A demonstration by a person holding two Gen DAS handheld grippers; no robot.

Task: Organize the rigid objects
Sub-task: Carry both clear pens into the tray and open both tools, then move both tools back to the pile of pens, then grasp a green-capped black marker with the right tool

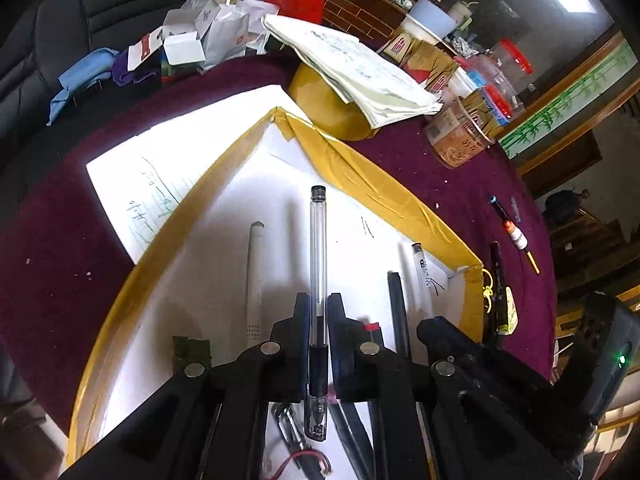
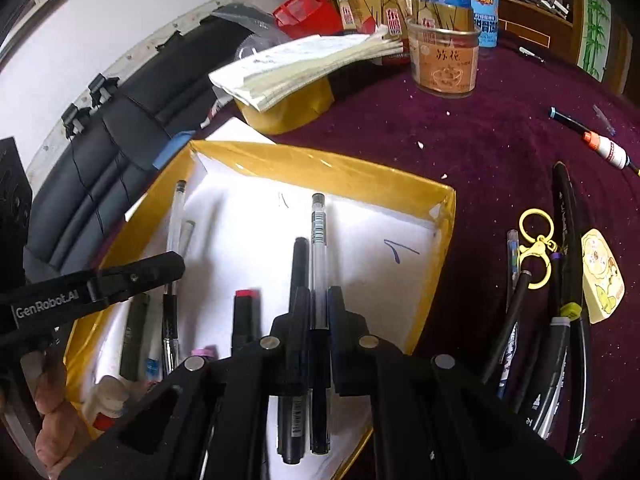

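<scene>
Your left gripper (image 1: 318, 308) is clamped on a clear pen (image 1: 318, 256), which points to 12 o'clock over the yellow box (image 1: 360, 168). Your right gripper (image 2: 319, 300) is clamped on 2 pens, a clear one (image 2: 318, 248) and a black marker (image 2: 299, 264), also over the box. More pens (image 2: 560, 320) lie on the maroon cloth (image 2: 460, 148) at 3 o'clock.

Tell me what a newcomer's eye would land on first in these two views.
Most striking is the shallow yellow-taped cardboard box lined with white paper, sitting on the dark purple tablecloth. Over it, each hand-held gripper is shut on a clear plastic pen: the left hand-held gripper and the right hand-held gripper. Loose markers and a yellow keyring lie right of the box.
</scene>
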